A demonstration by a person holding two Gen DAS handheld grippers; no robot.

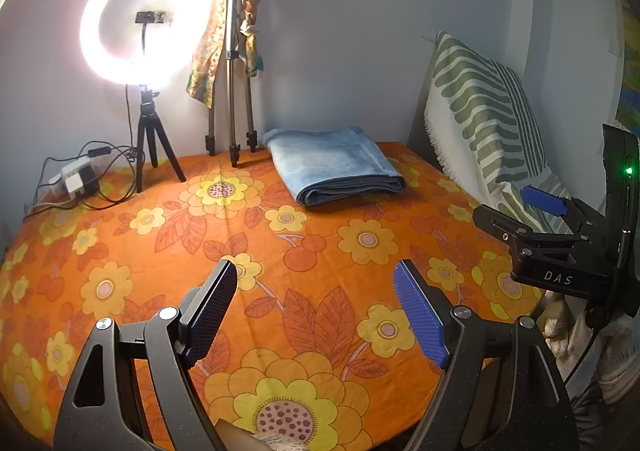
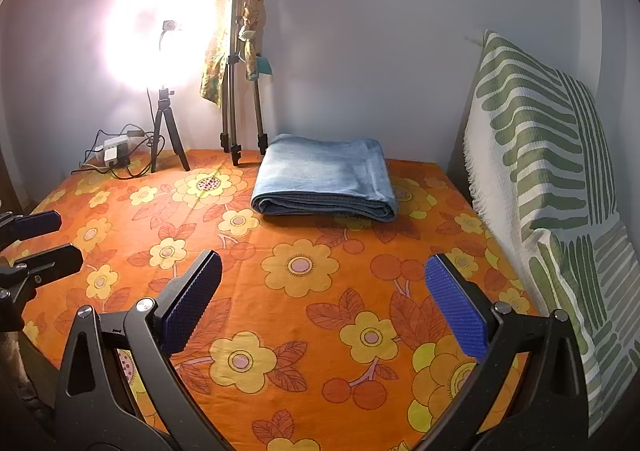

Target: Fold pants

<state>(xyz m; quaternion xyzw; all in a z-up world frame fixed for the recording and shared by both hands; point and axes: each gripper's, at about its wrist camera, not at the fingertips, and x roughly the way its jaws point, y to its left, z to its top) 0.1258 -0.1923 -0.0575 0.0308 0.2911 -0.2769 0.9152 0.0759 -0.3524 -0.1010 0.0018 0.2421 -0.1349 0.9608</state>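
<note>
The pants [image 1: 334,165] are light blue jeans, folded into a compact rectangle near the far edge of the table, and also show in the right wrist view [image 2: 326,179]. My left gripper [image 1: 316,291] is open and empty, held above the orange flowered cloth well short of the pants. My right gripper [image 2: 324,291] is open and empty too, also short of the pants. The right gripper shows at the right edge of the left wrist view [image 1: 520,211]. The left gripper shows at the left edge of the right wrist view [image 2: 44,239].
An orange flowered cloth [image 1: 320,259] covers the table. A lit ring light on a small tripod [image 1: 148,143] and a taller tripod draped with cloth [image 1: 232,63] stand at the far left. Cables and a power adapter [image 1: 76,179] lie beside them. A green striped cushion [image 2: 540,171] leans at the right.
</note>
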